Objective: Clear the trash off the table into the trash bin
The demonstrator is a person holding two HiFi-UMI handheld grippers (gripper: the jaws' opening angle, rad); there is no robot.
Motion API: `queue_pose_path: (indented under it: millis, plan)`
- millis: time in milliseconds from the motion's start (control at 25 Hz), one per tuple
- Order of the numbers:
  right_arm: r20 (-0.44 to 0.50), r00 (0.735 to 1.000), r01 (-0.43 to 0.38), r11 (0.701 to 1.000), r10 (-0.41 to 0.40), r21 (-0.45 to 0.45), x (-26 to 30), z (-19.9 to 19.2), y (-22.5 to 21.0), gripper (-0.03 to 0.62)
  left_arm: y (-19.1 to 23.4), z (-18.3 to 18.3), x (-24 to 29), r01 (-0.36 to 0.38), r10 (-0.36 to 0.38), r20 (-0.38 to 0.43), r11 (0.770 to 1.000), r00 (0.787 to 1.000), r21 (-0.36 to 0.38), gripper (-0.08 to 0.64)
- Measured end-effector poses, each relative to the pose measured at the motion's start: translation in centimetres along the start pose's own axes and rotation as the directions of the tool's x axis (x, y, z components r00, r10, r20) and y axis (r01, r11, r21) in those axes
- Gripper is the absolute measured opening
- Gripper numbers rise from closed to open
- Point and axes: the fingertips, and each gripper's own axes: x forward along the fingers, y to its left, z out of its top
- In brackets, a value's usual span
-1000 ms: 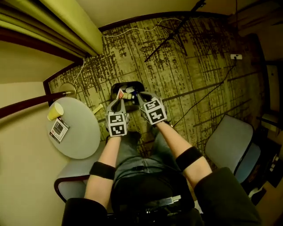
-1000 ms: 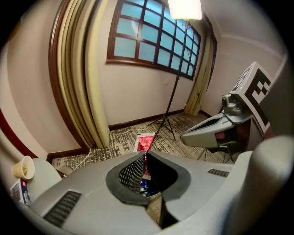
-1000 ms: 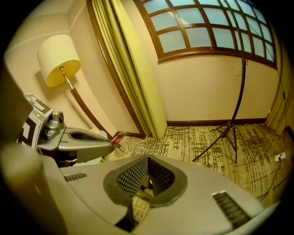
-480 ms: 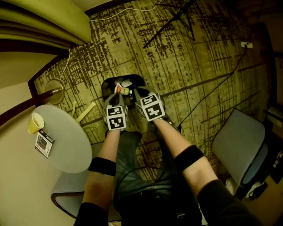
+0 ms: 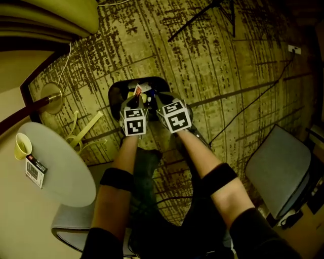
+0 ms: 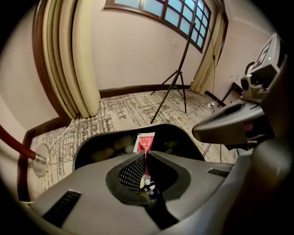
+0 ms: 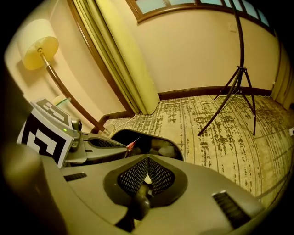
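The black trash bin [image 5: 117,93] stands on the patterned carpet in front of the person's knees. Both grippers hang side by side right over its opening, pointing down into it. My left gripper [image 5: 135,101] is shut on a red packet [image 5: 137,90], which sticks up past its tips [image 6: 145,143] with the bin's rim [image 6: 177,133] just behind. My right gripper [image 5: 159,100] is shut; a pale sliver shows low between its pads [image 7: 146,176], and what it is I cannot tell. Several pale crumpled pieces lie inside the bin [image 7: 161,148].
At the left, a round white table [image 5: 63,169] carries a yellow cup [image 5: 22,145] and a small printed card [image 5: 34,171]. Yellow strips [image 5: 83,127] lie on the carpet beside a floor lamp base [image 5: 50,96]. A grey chair [image 5: 276,169] is at the right, a tripod [image 5: 212,15] and cables beyond.
Both grippers have sunk together toward the bin's opening, the left still shut on the red packet. The table has slid left and down in the head view.
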Motion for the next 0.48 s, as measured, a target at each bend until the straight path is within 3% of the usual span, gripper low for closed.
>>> queue_pose_path:
  millis: [280, 360, 480]
  plan:
    - [-0.013, 1.000, 0.002, 1.000, -0.002, -0.002, 1.6, -1.5, -1.6, 0.000, 0.4, -1.9, 3.2, 0.008, -0.009, -0.021, 0.999, 1.000, -0.035, 0.030]
    - [-0.017, 1.000, 0.004, 1.000, -0.004, -0.007, 1.7, -1.9, -1.9, 0.000, 0.1, -2.1, 3.6, 0.019, -0.020, -0.025, 0.999, 0.999, -0.048, 0.122]
    - [-0.021, 1.000, 0.010, 0.999, -0.010, -0.030, 1.7, -2.7, -2.6, 0.000, -0.2, -2.1, 3.4, 0.024, -0.025, -0.022, 0.999, 0.999, -0.049, 0.137]
